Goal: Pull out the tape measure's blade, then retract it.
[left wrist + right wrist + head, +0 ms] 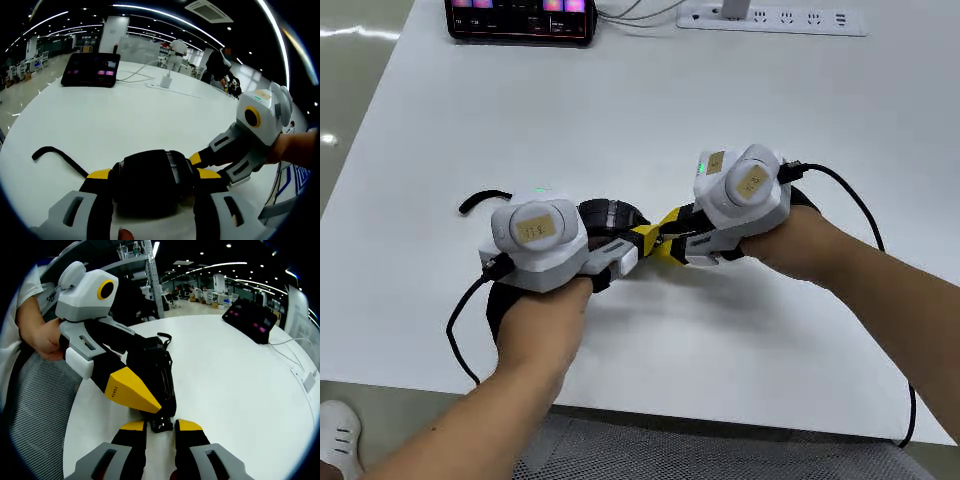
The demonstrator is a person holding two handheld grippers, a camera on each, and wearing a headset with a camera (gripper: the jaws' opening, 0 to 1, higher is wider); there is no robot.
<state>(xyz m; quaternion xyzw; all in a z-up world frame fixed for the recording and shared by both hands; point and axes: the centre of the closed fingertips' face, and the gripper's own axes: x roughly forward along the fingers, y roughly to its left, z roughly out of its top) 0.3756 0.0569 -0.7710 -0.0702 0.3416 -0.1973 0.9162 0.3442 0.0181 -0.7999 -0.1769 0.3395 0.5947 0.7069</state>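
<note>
White table (620, 100), seen from the head, in a large open workroom. At the table's far edge lie a dark screen (520, 18) and a power strip (775, 18), both well apart from the work.

Left gripper (152, 175): clenched on the tape (157, 367), one yellow-tipped jaw on each flank of the case, which rests on the table near the front edge, between the two grippers.

Right gripper (160, 427): brought up nose to nose with the left. Its jaws are drawn in narrow on either side of the blade tip (161, 422) and appear to pinch it, though contact on both pads cannot be confirmed.

Tape: a black, rounded case with ribbed moulding across its top. A black strap (52, 152) trails from its far side and curls on the table. No length of blade shows outside the case; the blade tip is a small dark tab sitting against the case mouth.

Step in hand, as judged: the start of the pull, with the case anchored and the tip taken but nothing yet drawn. The next move calls for the right gripper to draw straight away from the case, in line with the mouth and low over the table. The left must meanwhile keep the case from sliding or twisting. A weak pinch on so small a tab could slip.
</note>
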